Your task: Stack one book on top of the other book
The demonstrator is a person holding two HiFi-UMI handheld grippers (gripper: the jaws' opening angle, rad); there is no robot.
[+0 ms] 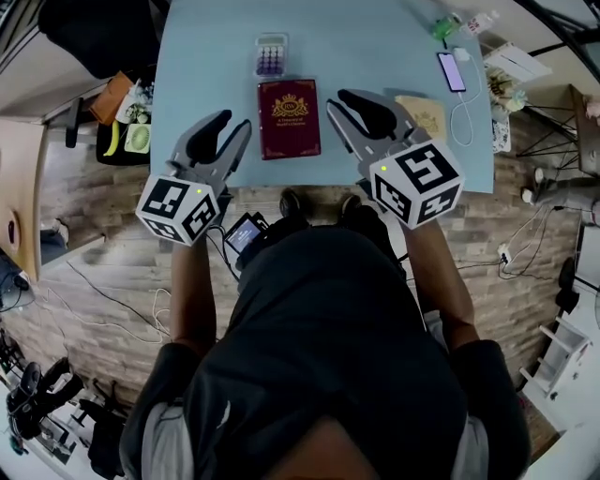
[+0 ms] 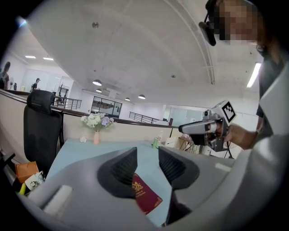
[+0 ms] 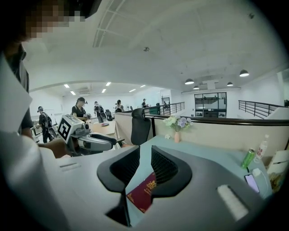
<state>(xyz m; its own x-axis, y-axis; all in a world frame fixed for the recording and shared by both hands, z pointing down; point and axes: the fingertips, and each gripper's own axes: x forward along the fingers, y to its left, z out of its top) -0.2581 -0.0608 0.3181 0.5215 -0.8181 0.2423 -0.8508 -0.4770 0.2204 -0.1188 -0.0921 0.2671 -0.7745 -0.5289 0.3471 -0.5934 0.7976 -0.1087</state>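
Note:
A dark red book with gold print lies flat on the light blue table, between my two grippers. A tan book lies to its right, partly hidden behind my right gripper. That gripper hovers just right of the red book, jaws almost together and empty. My left gripper hovers just left of the red book with a narrow gap between its jaws, holding nothing. The red book shows below the left gripper and the same book below the right gripper.
A clear case of purple keys lies behind the red book. A phone on a white cable and bottles sit at the far right. A flower vase stands at the table's far edge, and an office chair at its end.

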